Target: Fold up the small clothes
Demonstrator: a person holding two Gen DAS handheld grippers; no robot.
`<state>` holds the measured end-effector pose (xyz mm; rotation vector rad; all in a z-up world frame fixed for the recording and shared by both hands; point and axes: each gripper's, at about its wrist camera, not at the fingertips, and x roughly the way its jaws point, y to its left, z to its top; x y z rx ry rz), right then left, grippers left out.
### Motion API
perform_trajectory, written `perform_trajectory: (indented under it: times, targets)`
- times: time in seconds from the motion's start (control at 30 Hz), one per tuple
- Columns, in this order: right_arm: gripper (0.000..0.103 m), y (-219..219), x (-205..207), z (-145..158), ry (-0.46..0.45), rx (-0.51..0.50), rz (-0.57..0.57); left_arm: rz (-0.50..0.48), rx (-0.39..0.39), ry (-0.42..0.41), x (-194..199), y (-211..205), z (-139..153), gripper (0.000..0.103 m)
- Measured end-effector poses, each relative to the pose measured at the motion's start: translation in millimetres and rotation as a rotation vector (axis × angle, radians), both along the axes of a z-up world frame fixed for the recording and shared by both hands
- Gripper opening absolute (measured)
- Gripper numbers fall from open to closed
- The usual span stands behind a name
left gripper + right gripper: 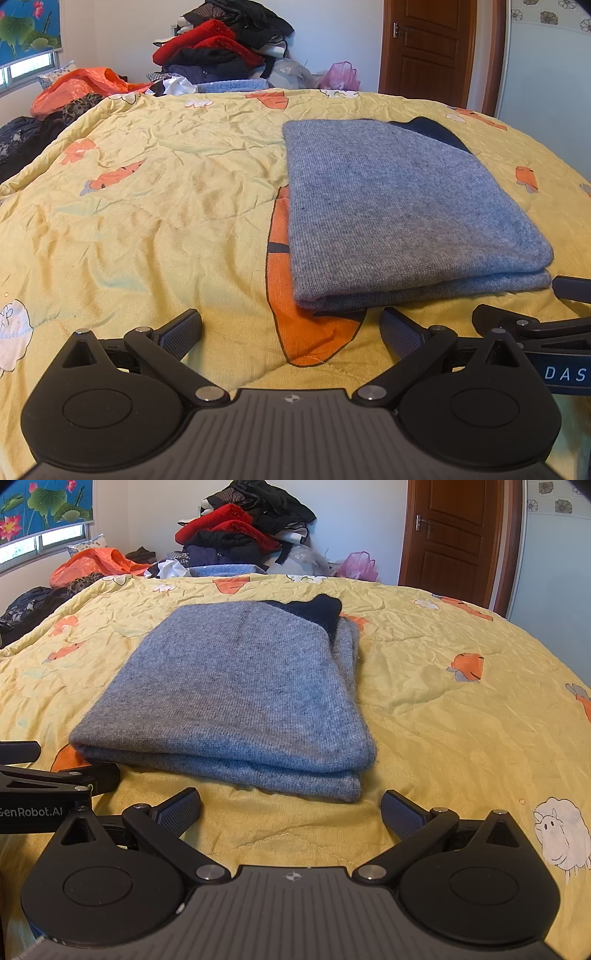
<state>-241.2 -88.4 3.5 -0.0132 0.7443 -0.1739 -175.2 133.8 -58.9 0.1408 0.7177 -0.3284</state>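
Observation:
A grey knit garment (399, 206) lies folded into a flat rectangle on the yellow quilt (147, 206), with a dark navy part poking out at its far edge. My left gripper (291, 330) stands open just short of its near-left corner, nothing between the fingers. In the right wrist view the same grey garment (236, 690) shows several stacked layers along its near edge. My right gripper (291, 810) is open and empty, a little in front of that near edge. Each gripper's black body shows at the side of the other's view.
A heap of red, black and dark clothes (221, 48) is piled at the far end of the bed, with an orange plastic bag (81, 86) to the left and a pink bag (340, 75) near a brown door (428, 48). Dark clothes (22, 140) lie at the left edge.

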Motion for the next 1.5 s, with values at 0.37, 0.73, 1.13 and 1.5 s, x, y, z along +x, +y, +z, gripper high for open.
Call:
perform_trajectory:
  times: [0.37, 0.73, 1.13, 1.5]
  targets:
    - [0.103, 0.5, -0.2, 0.1, 0.000, 0.001, 0.002, 0.000, 0.000, 0.000, 0.0, -0.1, -0.1, 0.103]
    - [0.103, -0.8, 2.5, 0.6, 0.002, 0.003, 0.008, 0.001, 0.000, 0.000, -0.3, 0.1, -0.2, 0.103]
    - [0.103, -1.6, 2.6, 0.7, 0.002, 0.003, 0.008, 0.001, 0.000, -0.001, -0.5, 0.0, -0.3, 0.103]
    - [0.103, -1.7, 2.4, 0.7, 0.002, 0.003, 0.008, 0.002, 0.000, -0.001, -0.6, 0.0, -0.3, 0.103]
